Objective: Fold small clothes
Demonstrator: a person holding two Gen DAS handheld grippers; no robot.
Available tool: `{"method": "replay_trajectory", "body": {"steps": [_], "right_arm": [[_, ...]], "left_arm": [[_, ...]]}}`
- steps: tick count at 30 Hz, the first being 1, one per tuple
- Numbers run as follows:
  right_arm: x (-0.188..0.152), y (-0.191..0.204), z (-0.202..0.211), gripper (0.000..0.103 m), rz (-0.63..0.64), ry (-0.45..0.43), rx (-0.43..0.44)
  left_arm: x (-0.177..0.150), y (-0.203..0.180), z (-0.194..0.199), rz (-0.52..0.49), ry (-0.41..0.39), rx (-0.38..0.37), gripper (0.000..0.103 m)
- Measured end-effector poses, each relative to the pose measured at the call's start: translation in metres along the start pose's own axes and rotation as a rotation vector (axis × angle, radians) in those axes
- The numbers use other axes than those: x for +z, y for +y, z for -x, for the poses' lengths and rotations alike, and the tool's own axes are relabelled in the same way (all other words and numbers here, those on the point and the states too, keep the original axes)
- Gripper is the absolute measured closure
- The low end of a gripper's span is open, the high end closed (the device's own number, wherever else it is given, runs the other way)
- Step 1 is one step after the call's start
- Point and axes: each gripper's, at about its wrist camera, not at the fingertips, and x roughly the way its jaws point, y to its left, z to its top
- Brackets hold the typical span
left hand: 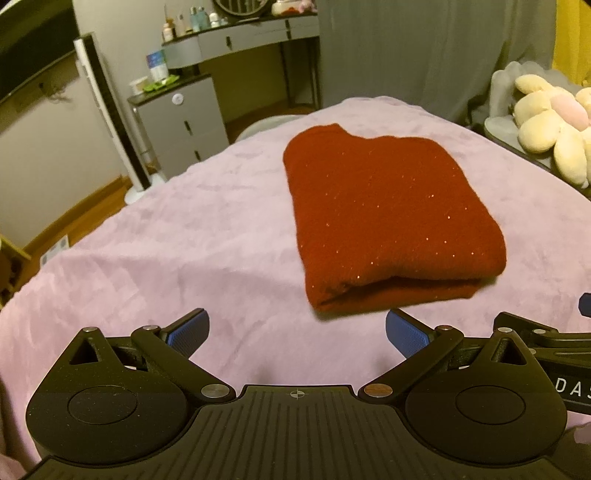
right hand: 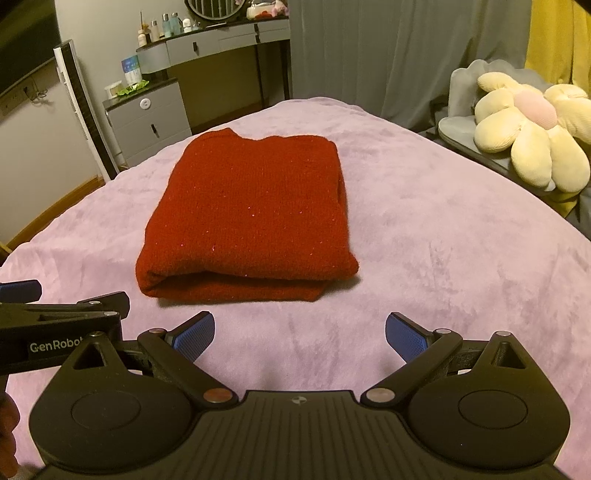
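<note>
**Fold looks finished, both grippers empty**

Your left gripper [left hand: 297,328] and right gripper [right hand: 300,330] hover with jaws spread, gripping nothing. Just beyond lies the red sweater [right hand: 247,218], folded on the purple blanket [right hand: 443,258]. Next, probably only tidy edges.

A lilac plush blanket [right hand: 424,229] covers the near surface. Far left stand a grey drawer cabinet [right hand: 147,122] and a white tower fan [right hand: 79,110]; behind them a vanity desk [right hand: 214,44] carries bottles [right hand: 168,24]. A cream flower-shaped cushion [right hand: 528,129] lies far right before grey curtains [right hand: 388,51].
</note>
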Motion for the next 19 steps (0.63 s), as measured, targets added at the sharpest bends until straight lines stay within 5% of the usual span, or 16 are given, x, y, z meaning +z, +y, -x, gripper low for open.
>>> {"method": "replay_trajectory", "body": {"steps": [19], "right_arm": [[0.0027,-0.0034,0.0031,0.004,-0.009,-0.016,-0.015]], "left_arm": [[-0.0020,-0.0023,0.0008,-0.042,-0.010,-0.006,0.000]]}}
